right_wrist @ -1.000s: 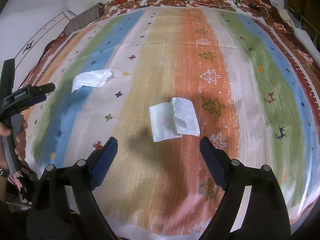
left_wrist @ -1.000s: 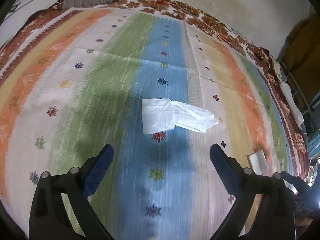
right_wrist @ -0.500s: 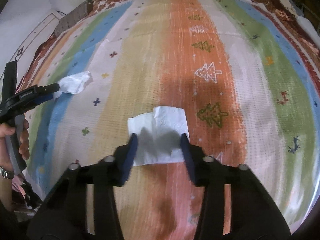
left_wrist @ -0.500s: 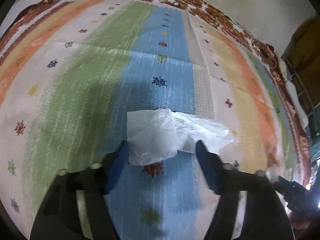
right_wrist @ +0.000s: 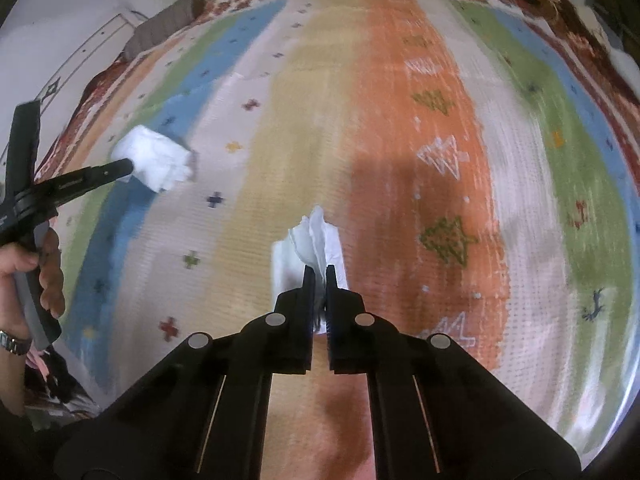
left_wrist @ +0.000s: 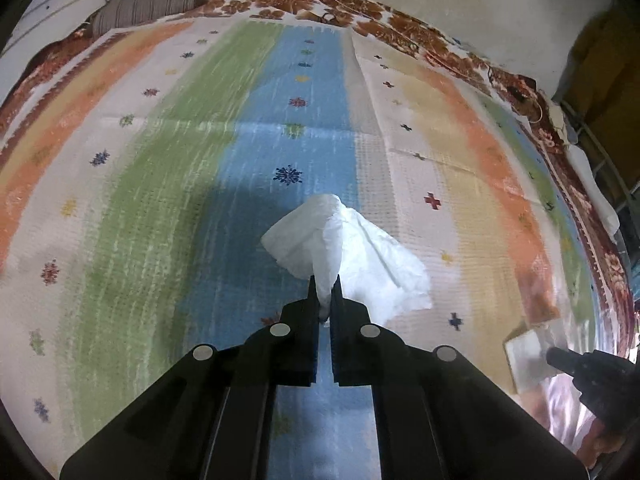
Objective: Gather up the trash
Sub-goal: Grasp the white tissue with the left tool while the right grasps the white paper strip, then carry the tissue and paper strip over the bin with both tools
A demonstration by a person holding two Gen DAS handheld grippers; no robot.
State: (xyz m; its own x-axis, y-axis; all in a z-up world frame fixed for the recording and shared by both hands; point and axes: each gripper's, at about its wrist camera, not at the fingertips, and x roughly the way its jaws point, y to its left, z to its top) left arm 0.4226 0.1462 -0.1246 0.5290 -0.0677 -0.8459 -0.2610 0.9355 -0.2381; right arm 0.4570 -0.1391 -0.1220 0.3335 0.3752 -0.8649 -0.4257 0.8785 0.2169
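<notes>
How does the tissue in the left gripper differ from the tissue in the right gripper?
The left gripper's tissue lies over the blue stripe and fans out wide; the right gripper's tissue lies at the yellow-orange border and stands in a narrow bunch. Both are white, crumpled, and pinched by a shut gripper: left gripper, right gripper.

Both grippers, L (left_wrist: pixel 325 288) & R (right_wrist: pixel 319 276), angled down, jaws just closed, pinching tissue.

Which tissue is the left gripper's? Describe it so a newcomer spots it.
On the striped bedspread, find the blue stripe. The crumpled white tissue there is pinched in the left gripper. The other tissue lies on the tan-orange stripes, in the right gripper.
</notes>
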